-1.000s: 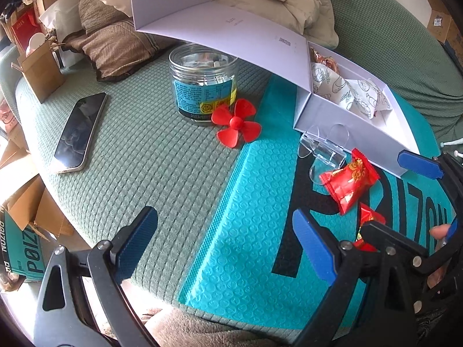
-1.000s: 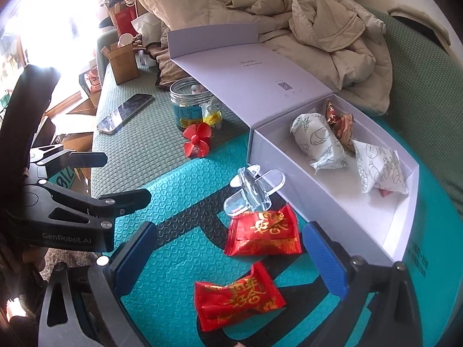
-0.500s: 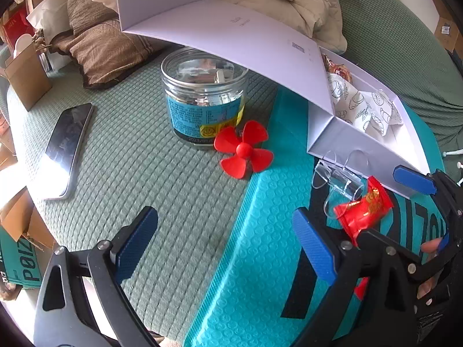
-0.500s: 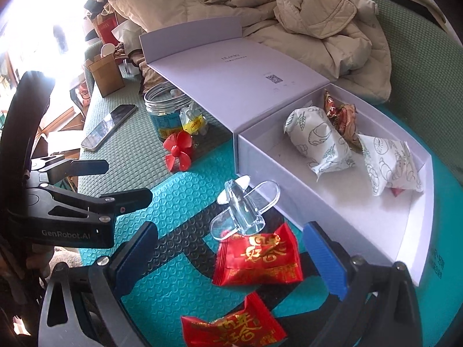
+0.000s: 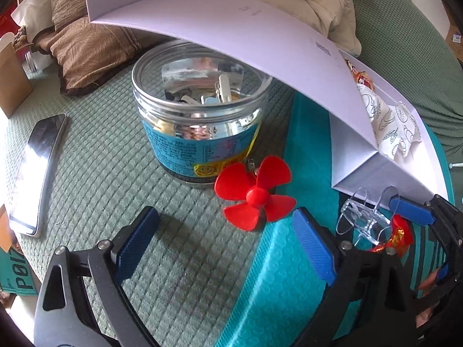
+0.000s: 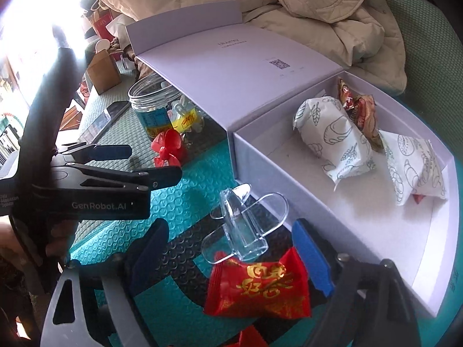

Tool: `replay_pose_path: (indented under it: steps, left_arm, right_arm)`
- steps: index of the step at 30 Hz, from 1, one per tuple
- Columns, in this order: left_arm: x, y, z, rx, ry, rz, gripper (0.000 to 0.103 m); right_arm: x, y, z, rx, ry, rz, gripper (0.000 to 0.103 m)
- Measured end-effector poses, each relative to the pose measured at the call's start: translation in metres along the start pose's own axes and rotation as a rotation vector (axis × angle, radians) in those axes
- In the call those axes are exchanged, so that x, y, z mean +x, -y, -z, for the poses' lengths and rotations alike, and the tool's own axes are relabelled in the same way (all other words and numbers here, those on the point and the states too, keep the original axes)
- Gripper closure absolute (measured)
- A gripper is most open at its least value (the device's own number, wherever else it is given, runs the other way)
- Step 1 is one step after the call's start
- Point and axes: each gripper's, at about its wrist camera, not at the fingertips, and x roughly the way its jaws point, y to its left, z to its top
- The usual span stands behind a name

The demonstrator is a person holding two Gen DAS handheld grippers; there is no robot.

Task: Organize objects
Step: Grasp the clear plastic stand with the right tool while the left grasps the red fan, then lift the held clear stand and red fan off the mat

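My left gripper [image 5: 225, 243] is open and empty, low over the green cover. A red propeller [image 5: 256, 193] lies just ahead of its right pad, against an open clear jar [image 5: 202, 127] of small items. My right gripper [image 6: 228, 254] hovers over the teal mat; its jaws are closing. A red candy [image 6: 260, 286] lies between them, and the left pad stands clear of it. A clear plastic piece [image 6: 243, 225] lies just beyond the candy. Beside them stands the open white box [image 6: 332, 219], holding two white packets [image 6: 332, 138] and a brown wrapper [image 6: 361, 112].
A phone [image 5: 37, 173] lies on the green cover at the left. The box lid [image 5: 231, 29] hangs over the jar. A second red candy [image 6: 249, 338] shows at the bottom edge. A beige jacket [image 6: 303, 8] and a brown cushion [image 5: 92, 49] lie behind.
Both grippers came forward and lower. The left one closed in on the jar and propeller. The right one closed in on the red candy, and its jaws have narrowed.
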Motion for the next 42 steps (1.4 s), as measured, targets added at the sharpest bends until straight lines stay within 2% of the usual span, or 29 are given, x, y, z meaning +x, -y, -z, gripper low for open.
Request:
replay_pose_path:
  steps: [3,6,11,12,14,21,23,36,37,42]
  left_arm:
    - [0.0,0.003,-0.002,0.02,0.03,-0.002,0.011]
    - [0.001,0.008,-0.002,0.049,0.047,0.012,0.018]
    - [0.001,0.014,-0.001,0.083,0.071,0.044,0.035]
    - [0.001,0.014,-0.001,0.082,0.077,0.056,0.038]
    - [-0.001,0.016,0.001,0.091,0.087,0.087,0.053]
    - [-0.004,0.021,0.008,0.092,0.092,0.127,0.073]
    - [-0.005,0.023,0.01,0.094,0.093,0.141,0.083]
    - [-0.025,0.031,0.022,0.091,0.092,0.169,0.085]
    - [-0.038,0.036,0.043,0.096,0.091,0.172,0.085]
    - [-0.052,0.046,0.05,0.105,0.068,0.184,0.085]
  right_arm:
    - [0.003,-0.005,0.0,-0.031,0.004,0.01,0.017]
    - [0.007,-0.008,0.0,-0.051,-0.002,0.015,0.023]
    - [0.017,-0.001,0.002,-0.004,-0.043,-0.02,0.051]
    - [0.016,0.001,0.003,0.006,-0.033,-0.023,0.052]
    - [0.014,0.003,0.004,0.011,-0.026,-0.025,0.059]
    - [0.003,0.003,0.008,0.005,-0.008,-0.036,0.067]
    - [0.001,0.003,0.01,0.005,-0.011,-0.039,0.067]
    - [-0.024,0.011,0.031,0.02,-0.002,-0.037,0.07]
    - [-0.027,0.011,0.032,0.02,-0.002,-0.038,0.07]
    - [-0.039,0.01,0.042,0.023,0.001,-0.059,0.072]
